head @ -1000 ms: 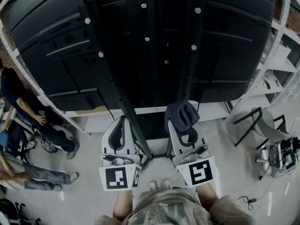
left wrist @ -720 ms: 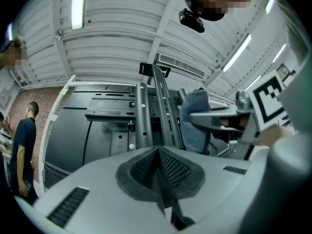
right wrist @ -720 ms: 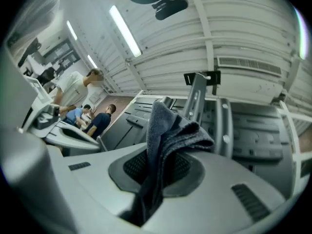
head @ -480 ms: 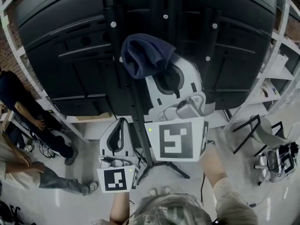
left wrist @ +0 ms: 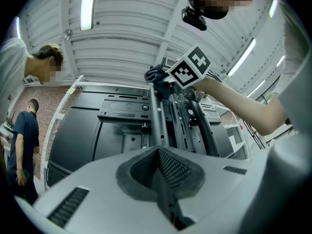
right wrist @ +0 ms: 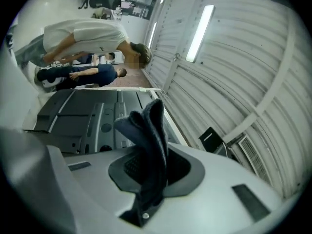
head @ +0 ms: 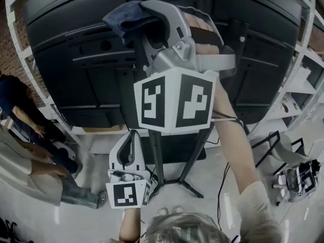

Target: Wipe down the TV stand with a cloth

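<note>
- Head view: right gripper (head: 152, 15) held high, dark cloth (head: 123, 15) by upper part of black TV stand (head: 158, 153); left gripper (head: 130, 138) low
- Left gripper view: fingers pressed together, empty
- Right gripper view: fingers pinching the cloth

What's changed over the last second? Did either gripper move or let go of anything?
The right gripper, shut on the dark cloth, has risen from low beside the TV stand to high up its uprights, carrying the cloth along. Nothing was let go. The left gripper stayed low, shut and empty.
</note>
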